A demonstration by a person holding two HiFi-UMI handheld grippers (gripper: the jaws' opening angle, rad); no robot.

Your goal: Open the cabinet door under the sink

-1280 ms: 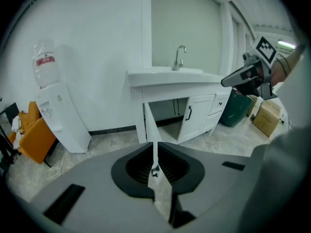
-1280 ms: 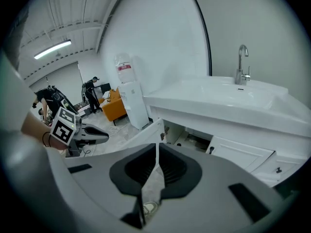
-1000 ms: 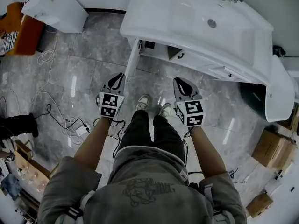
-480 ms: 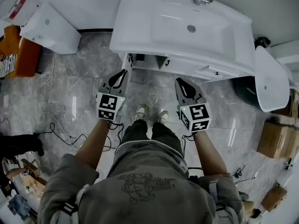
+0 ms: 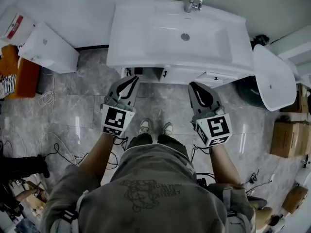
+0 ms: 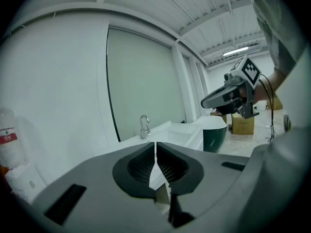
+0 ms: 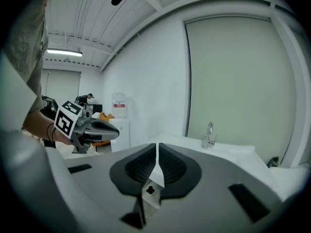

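Note:
The white sink with its chrome faucet stands ahead of me. Beneath its front edge only a strip of the white cabinet shows, with a dark gap at its left end. How the door stands is hidden by the counter. My left gripper hangs just before that left end, shut and empty. My right gripper hovers near the cabinet's middle, also shut with nothing held. In the left gripper view the faucet and the right gripper show; the right gripper view shows the faucet and the left gripper.
A white box unit and an orange object stand at the left. Cables lie on the grey marble floor. At the right are a white oval basin on a dark green base and cardboard boxes.
The view has swung so the sink sits more centred and square. Both grippers have risen and now point level at the sink's front edge. Both jaws stay shut.

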